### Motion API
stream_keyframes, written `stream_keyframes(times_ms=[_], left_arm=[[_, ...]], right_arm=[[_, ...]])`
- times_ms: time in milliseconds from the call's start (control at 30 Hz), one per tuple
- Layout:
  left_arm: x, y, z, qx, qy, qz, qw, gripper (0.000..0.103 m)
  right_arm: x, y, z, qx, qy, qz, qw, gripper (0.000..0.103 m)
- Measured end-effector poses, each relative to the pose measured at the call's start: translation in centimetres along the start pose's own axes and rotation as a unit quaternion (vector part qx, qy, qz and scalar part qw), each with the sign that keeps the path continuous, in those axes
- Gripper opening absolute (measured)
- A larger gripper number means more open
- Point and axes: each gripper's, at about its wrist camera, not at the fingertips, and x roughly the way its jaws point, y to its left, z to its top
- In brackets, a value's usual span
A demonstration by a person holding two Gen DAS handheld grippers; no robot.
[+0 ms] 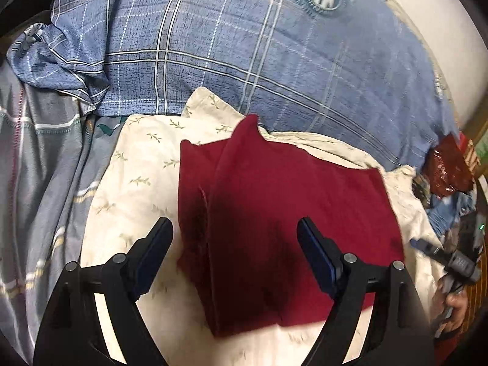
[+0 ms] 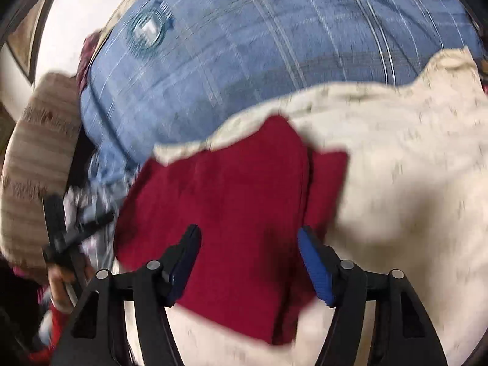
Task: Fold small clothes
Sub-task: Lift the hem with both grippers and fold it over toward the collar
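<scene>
A dark red garment (image 1: 274,207) lies folded on a cream cloth with a leaf print (image 1: 143,164). One folded layer overlaps along its left side, and a corner sticks up at the far end. My left gripper (image 1: 235,228) is open above the garment's near part and holds nothing. In the right wrist view the same red garment (image 2: 231,213) lies on the cream cloth (image 2: 396,183). My right gripper (image 2: 248,238) is open over the garment and empty. The right view is blurred.
A blue plaid pillow (image 1: 244,45) lies behind the cream cloth. Grey striped bedding (image 1: 36,167) is at the left. A heap of mixed clothes (image 1: 448,183) lies at the right. A beige knitted item (image 2: 36,167) sits at the left of the right view.
</scene>
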Motion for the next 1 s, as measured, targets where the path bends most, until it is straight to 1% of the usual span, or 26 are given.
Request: stream_keyframes(times_ms=[33, 100, 167, 200, 233, 267, 300, 333, 367, 400, 433, 500, 567, 633, 667, 700, 733, 767, 800, 833, 867, 900, 933, 967, 1000], left_arm=[[-0.7, -0.1, -0.6, 0.005, -0.001, -0.006, 1.0, 0.084], [-1.6, 0.0, -1.7, 0.012, 0.006, -0.004, 0.9999, 0.084], [-2.0, 0.3, -3.1, 0.018, 0.013, 0.002, 0.9997, 0.084], [-2.0, 0.4, -3.5, 0.019, 0.017, 0.004, 0.9997, 0.084], [-1.8, 0.5, -4.1, 0.018, 0.025, 0.005, 0.9995, 0.084], [-1.7, 0.6, -4.5, 0.016, 0.031, 0.003, 0.9994, 0.084], [-1.6, 0.7, -4.8, 0.012, 0.036, -0.002, 0.9993, 0.084], [-1.5, 0.8, -5.1, 0.01, 0.04, -0.01, 0.9991, 0.084], [-1.6, 0.7, -5.5, 0.011, 0.041, -0.016, 0.9989, 0.084], [-1.6, 0.6, -5.6, 0.015, 0.042, -0.02, 0.9988, 0.084], [-1.6, 0.5, -5.8, 0.019, 0.04, -0.023, 0.9987, 0.084], [-0.9, 0.0, -5.8, 0.028, 0.042, -0.031, 0.9982, 0.084], [0.1, -0.2, -5.8, 0.035, 0.051, -0.041, 0.9973, 0.084], [1.1, -0.2, -5.8, 0.039, 0.059, -0.045, 0.9965, 0.082], [1.5, -0.2, -5.8, 0.041, 0.064, -0.049, 0.9959, 0.071], [1.9, -0.2, -5.8, 0.041, 0.074, -0.058, 0.9947, 0.052], [2.0, -0.1, -5.8, 0.041, 0.081, -0.062, 0.9939, 0.044], [2.0, 0.0, -5.7, 0.045, 0.08, -0.049, 0.9945, 0.027], [2.0, 0.1, -5.7, 0.051, 0.082, -0.043, 0.9944, 0.016], [1.7, 0.2, -5.6, 0.054, 0.084, -0.043, 0.9941, 0.014], [1.2, 0.5, -5.6, 0.048, 0.082, -0.046, 0.9944, 0.008], [0.6, 0.8, -5.5, 0.045, 0.078, -0.05, 0.9947, 0.006], [0.2, 1.0, -5.5, 0.045, 0.073, -0.047, 0.9952, 0.006], [-0.2, 1.3, -5.7, 0.045, 0.072, -0.036, 0.9958, 0.006], [0.0, 1.7, -5.8, 0.04, 0.077, -0.03, 0.9958, 0.006]], right_arm=[[-0.3, 0.5, -1.2, -0.01, 0.008, -0.009, 1.0, 0.063], [-0.4, 0.9, -2.7, -0.019, 0.011, -0.021, 1.0, 0.058], [0.6, 0.9, -3.9, -0.022, 0.035, -0.021, 0.999, 0.056], [1.9, 0.8, -4.2, -0.024, 0.053, -0.025, 0.998, 0.049], [2.2, 0.5, -4.4, -0.024, 0.058, -0.029, 0.998, 0.039], [2.6, 0.4, -4.3, -0.024, 0.055, -0.031, 0.998, 0.033], [2.6, 0.3, -4.1, -0.023, 0.046, -0.033, 0.998, 0.015], [1.9, 0.5, -3.7, -0.026, 0.039, -0.023, 0.999, 0.01], [1.1, 0.6, -3.3, -0.029, 0.029, -0.012, 0.999, 0.008], [-0.3, 0.7, -2.8, -0.032, 0.009, -0.005, 0.999, 0.007], [-1.8, 0.7, -2.3, -0.038, -0.016, -0.011, 0.999, 0.006], [-2.7, 0.2, -1.8, -0.038, -0.03, -0.028, 0.998, 0.006], [-1.8, -0.7, -1.9, -0.021, -0.014, -0.03, 0.999, 0.006], [-0.6, -0.8, -2.5, -0.025, 0.003, -0.038, 0.999, 0.006], [-0.5, -0.9, -2.7, -0.024, 0.004, -0.037, 0.999, 0.006], [-0.4, -1.0, -2.8, -0.018, 0.004, -0.033, 0.999, 0.006], [-0.5, -1.3, -2.7, -0.006, 0.004, -0.021, 1.0, 0.012], [-0.7, -1.6, -2.8, 0.003, 0.002, -0.011, 1.0, 0.013], [-1.1, -1.9, -2.6, 0.02, -0.002, 0.005, 1.0, 0.018], [-1.1, -1.8, -2.5, 0.025, -0.004, 0.01, 1.0, 0.036], [-1.2, -1.6, -2.4, 0.023, -0.005, 0.011, 1.0, 0.044], [-1.2, -1.1, -2.4, 0.013, -0.006, 0.007, 1.0, 0.048], [-1.3, -0.5, -2.5, -0.004, -0.007, 0.002, 1.0, 0.048], [-1.1, 0.0, -2.5, -0.017, -0.005, -0.004, 1.0, 0.048], [-0.8, 0.3, -2.6, -0.026, -0.002, -0.016, 1.0, 0.048]])
